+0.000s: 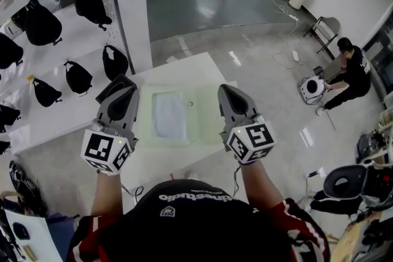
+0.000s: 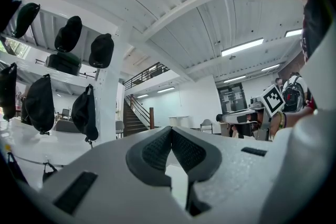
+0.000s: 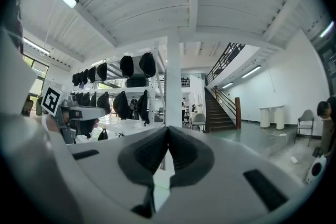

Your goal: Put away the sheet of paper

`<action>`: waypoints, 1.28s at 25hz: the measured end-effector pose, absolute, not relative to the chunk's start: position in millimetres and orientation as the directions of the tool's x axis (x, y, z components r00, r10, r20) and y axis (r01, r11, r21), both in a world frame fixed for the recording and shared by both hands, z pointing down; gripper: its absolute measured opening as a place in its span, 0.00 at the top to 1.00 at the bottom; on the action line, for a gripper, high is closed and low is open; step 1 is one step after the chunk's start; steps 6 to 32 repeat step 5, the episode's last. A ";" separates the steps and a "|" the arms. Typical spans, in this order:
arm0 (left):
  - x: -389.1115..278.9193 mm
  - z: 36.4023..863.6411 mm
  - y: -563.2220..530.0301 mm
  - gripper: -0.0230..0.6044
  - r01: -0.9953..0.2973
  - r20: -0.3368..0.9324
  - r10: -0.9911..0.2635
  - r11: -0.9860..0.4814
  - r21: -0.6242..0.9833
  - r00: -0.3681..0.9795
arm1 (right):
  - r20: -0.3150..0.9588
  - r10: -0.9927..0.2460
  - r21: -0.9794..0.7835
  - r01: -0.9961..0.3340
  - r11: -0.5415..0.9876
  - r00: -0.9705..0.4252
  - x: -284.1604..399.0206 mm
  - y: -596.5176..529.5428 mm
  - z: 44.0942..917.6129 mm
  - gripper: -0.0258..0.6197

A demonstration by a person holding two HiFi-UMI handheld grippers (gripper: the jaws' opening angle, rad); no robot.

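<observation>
The sheet of paper, pale and rectangular, lies flat on a light green mat on a white table. My left gripper hovers over the mat's left edge. My right gripper is held over the mat's right part. Neither touches the paper. In the left gripper view the ribbed pads meet at their tips with nothing between them. The right gripper view shows the same, its pads pressed together and empty. Both gripper views look level across the room, so the paper is hidden there.
White shelving with several black bags stands at the left beside a white pillar. A person crouches on the floor at the right by a round white device. A dark chair is at the lower right.
</observation>
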State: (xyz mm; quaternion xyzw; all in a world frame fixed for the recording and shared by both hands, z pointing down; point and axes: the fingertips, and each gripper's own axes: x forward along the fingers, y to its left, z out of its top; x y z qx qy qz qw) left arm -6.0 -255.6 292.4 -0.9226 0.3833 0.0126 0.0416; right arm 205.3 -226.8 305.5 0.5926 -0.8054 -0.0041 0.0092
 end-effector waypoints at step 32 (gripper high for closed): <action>-6.6 293.8 -258.5 0.96 -0.708 -0.058 -0.705 -0.704 -0.059 0.707 | 0.021 -0.951 0.019 -0.951 0.310 -0.309 202.1 -229.6 307.3 0.97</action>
